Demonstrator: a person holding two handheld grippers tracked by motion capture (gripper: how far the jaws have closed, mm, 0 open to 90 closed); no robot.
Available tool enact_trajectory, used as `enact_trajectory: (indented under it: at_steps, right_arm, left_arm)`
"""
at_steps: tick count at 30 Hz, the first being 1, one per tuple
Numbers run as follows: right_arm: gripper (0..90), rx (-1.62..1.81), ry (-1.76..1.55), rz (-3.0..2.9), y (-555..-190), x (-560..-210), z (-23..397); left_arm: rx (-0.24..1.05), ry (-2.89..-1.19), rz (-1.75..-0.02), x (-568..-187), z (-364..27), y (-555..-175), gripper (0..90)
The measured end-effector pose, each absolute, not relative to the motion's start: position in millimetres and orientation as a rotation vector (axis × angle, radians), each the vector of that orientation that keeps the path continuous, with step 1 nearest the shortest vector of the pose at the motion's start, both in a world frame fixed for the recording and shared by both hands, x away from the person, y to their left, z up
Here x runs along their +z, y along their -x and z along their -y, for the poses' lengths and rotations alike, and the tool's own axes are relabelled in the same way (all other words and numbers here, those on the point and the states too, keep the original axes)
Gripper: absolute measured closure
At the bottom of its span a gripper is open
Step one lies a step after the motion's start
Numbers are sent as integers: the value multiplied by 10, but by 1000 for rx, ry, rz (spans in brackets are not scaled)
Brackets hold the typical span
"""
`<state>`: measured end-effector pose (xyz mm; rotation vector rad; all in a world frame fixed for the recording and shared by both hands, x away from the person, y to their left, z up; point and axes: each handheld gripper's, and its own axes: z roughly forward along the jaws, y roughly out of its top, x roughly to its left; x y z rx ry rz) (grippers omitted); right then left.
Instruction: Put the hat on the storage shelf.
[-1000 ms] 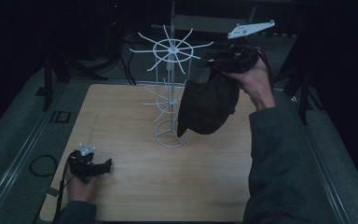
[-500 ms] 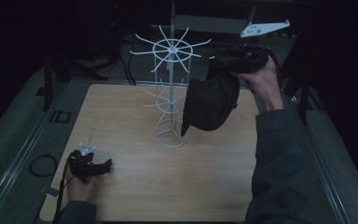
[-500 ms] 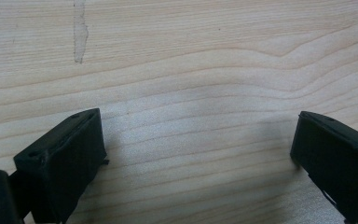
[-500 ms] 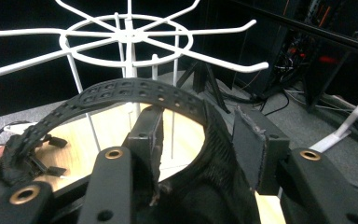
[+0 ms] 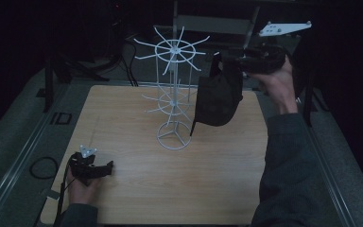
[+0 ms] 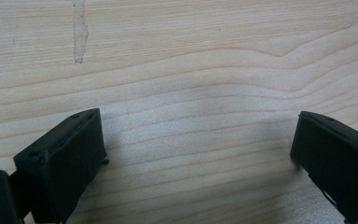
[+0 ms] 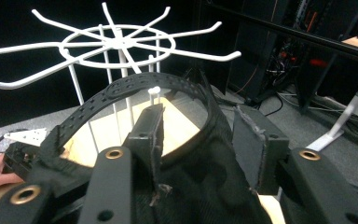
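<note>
Black fabric cap (image 5: 217, 97) is hanging limp from the right gripper (image 7: 200, 140), whose half-open fingers (image 7: 251, 140) have just been closing around its soft rear panel, beside the white wire rack (image 5: 172, 94). Left gripper (image 6: 196, 154) fingers are resting wide open, empty, on the wooden tabletop (image 6: 191, 56). Judged light and floppy; grip near the perforated strap (image 7: 121, 91).

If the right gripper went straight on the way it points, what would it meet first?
Probably the white rack's top spokes: the right gripper, with the black cap between its jaws, points at them. Depth is hard to judge.

high view: above, looking forward-down over table (image 5: 137, 189). left gripper view: close on tabletop. right gripper view: near white rack (image 7: 116, 44), shared with high view.
</note>
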<state>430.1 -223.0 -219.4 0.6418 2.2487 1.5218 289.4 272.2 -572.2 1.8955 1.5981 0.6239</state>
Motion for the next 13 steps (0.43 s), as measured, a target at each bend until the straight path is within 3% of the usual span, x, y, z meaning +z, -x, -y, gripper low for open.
enact_trajectory:
  at_steps: [13]
  right_arm:
    - [693, 1467, -748, -2187, -4327, -2254, 2383]
  left_arm:
    - [623, -1893, -1600, -5722, -2720, -2895, 30]
